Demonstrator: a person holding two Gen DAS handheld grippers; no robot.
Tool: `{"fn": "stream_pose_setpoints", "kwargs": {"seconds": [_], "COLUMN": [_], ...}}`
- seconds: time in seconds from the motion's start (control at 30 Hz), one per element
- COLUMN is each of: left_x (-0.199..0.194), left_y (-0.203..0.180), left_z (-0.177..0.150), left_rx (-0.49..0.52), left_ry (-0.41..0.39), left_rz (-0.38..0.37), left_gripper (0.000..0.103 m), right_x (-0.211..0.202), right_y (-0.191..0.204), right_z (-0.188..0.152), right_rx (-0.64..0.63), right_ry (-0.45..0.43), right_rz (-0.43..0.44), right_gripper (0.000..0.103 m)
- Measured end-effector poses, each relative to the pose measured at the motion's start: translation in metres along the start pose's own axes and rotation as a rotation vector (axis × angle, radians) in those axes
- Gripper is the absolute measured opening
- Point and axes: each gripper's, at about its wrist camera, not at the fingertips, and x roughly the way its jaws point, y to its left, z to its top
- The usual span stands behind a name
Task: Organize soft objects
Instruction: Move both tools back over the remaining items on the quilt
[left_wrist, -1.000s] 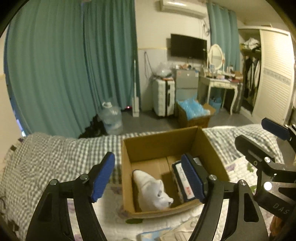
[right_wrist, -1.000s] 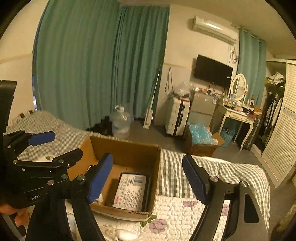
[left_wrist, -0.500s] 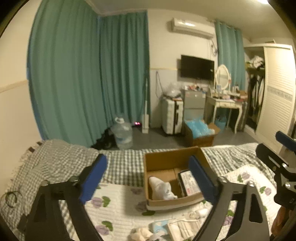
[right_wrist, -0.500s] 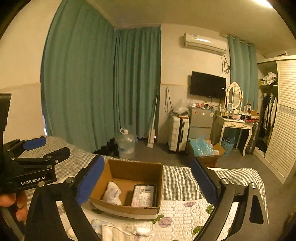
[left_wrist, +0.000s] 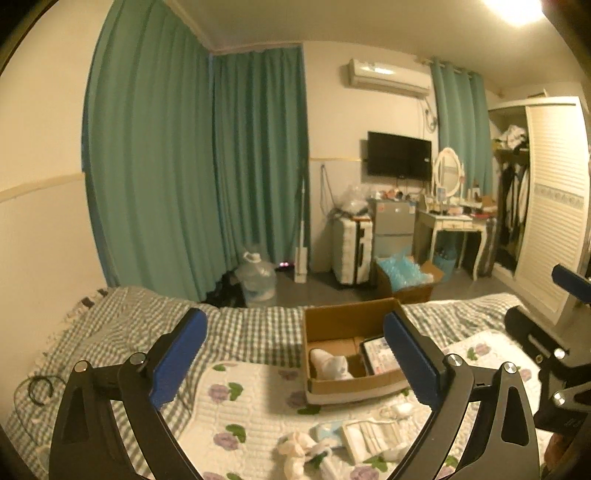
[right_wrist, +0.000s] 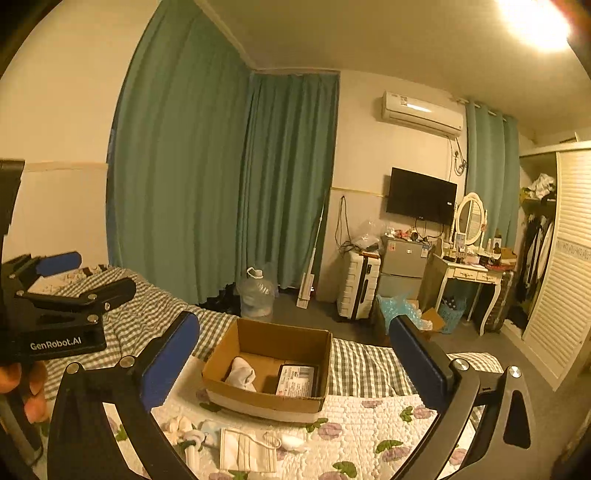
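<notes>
An open cardboard box (left_wrist: 351, 321) (right_wrist: 280, 339) sits on the bed. Inside it lie a white sock (left_wrist: 328, 363) (right_wrist: 240, 373) and a flat labelled pack (left_wrist: 380, 354) (right_wrist: 297, 380). In front of the box, a stack of face masks (left_wrist: 369, 435) (right_wrist: 245, 452) and a cream plush bundle (left_wrist: 295, 446) (right_wrist: 181, 424) rest on the floral quilt (left_wrist: 240, 417). My left gripper (left_wrist: 293, 317) hangs open and empty, well back from the box. The jaws of my right gripper (right_wrist: 294, 320) are opening, with nothing between them.
A checked blanket (left_wrist: 122, 332) covers the bed's far side. A hand (right_wrist: 33, 391) holds the left gripper at the right wrist view's left edge. On the floor beyond stand a water jug (left_wrist: 258, 280), a suitcase (left_wrist: 351, 251), a box of blue wrap (left_wrist: 402, 277) and a dressing table (left_wrist: 458, 225).
Both grippers drew back and upward from the box, which now looks smaller and farther. Both sets of jaws spread wider. The masks and plush on the quilt came into view.
</notes>
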Motion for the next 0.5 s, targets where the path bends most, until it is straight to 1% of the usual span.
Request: {"fn": "stream_pose_setpoints", "kwargs": {"seconds": [0.23, 0.3, 0.37, 0.5], "left_x": [-0.008, -0.007, -0.005, -0.001], "left_y": [-0.002, -0.001, -0.002, -0.001], "left_z": [-0.012, -0.016, -0.021, -0.033], "left_rx": [0.003, 0.008, 0.018, 0.013], "left_ry": [0.001, 0.013, 0.032, 0.044], "left_rz": [0.003, 0.004, 0.001, 0.004], "left_gripper": [0.098, 0.098, 0.098, 0.098], "right_x": [-0.011, -0.012, -0.011, -0.008], "right_y": [0.001, -0.003, -0.004, -0.01], "right_z": [-0.012, -0.015, -0.021, -0.033], "right_rx": [0.02, 0.031, 0.047, 0.087], "right_ry": [0.018, 0.027, 0.049, 0.082], "right_rz": [0.007, 0.006, 0.003, 0.004], "right_gripper": [0.103, 0.103, 0.103, 0.103]}}
